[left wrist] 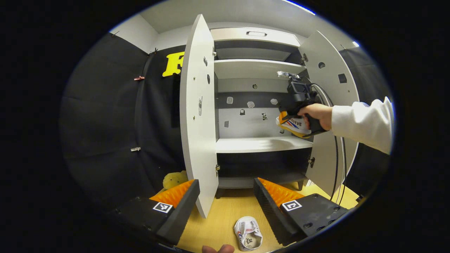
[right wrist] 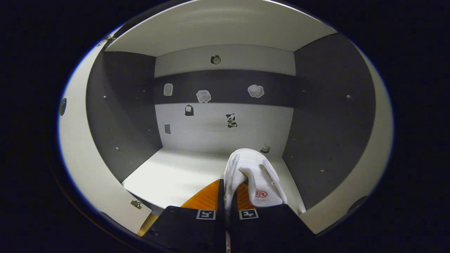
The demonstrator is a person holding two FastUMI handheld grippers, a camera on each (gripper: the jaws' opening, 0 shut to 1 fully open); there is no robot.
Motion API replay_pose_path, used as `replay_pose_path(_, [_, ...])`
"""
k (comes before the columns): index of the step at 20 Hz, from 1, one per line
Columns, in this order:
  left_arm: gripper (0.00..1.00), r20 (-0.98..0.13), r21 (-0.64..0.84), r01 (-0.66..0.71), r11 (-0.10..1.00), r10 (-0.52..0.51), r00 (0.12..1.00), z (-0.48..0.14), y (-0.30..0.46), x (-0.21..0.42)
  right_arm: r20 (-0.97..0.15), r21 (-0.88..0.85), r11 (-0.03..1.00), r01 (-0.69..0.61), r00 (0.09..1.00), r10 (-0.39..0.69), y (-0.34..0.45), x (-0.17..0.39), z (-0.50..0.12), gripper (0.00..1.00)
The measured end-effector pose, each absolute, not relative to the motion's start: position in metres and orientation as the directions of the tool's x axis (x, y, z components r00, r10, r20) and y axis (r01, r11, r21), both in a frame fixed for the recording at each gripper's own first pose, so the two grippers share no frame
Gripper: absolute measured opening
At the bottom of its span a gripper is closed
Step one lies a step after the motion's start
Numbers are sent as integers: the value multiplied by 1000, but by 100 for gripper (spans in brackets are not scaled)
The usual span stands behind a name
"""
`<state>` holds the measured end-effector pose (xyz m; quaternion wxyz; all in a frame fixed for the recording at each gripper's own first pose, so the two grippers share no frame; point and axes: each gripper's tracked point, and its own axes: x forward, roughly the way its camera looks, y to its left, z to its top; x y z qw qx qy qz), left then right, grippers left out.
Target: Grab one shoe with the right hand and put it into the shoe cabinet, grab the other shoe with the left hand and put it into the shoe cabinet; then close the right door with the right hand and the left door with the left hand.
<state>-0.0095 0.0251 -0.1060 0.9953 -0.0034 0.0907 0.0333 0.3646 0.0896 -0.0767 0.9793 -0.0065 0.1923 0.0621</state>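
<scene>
Shoes are the business here: one small white fabric shoe with a red logo (right wrist: 258,179) is sitting low and centre in the right gripper view, clenched between the fingers of the right gripper (right wrist: 227,196), which is hanging just above the pale middle shelf (right wrist: 175,175) of the white-and-grey wooden shoe cabinet (left wrist: 256,105). In the left gripper view, the other white shoe (left wrist: 248,233) is lying on the yellow wooden floor (left wrist: 225,211) at bottom centre, between the spread, empty fingers of the left gripper (left wrist: 225,200). To finish this placement well, the held shoe probably wants lowering until its sole is resting flat (well inside the shelf edge, so the open white doors (left wrist: 198,112) can close) before letting go.
</scene>
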Motion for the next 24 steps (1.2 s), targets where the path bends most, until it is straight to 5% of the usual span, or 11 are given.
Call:
replay_pose_path(8, [96, -196, 6, -119, 993, 118, 974, -112, 33, 6, -460, -110, 989, -98, 887, 37, 79, 455, -134, 9])
replay_pose_path(18, [97, -229, -16, -137, 990, 130, 965, -124, 33, 12, -503, -126, 992, -14, 862, -52, 60, 479, -167, 9])
replay_pose_path(21, [97, -226, -21, -131, 991, 123, 966, -123, 31, 11, -521, -115, 993, -25, 853, -39, 61, 469, -164, 25])
replay_pose_path(23, [97, -227, -26, -125, 992, 116, 967, -125, 29, 10, -526, -98, 995, -36, 850, -21, 65, 458, -156, 45])
replay_pose_path(24, [97, -227, -29, -123, 992, 113, 967, -125, 28, 9, -529, -86, 995, -41, 849, -11, 69, 450, -152, 64])
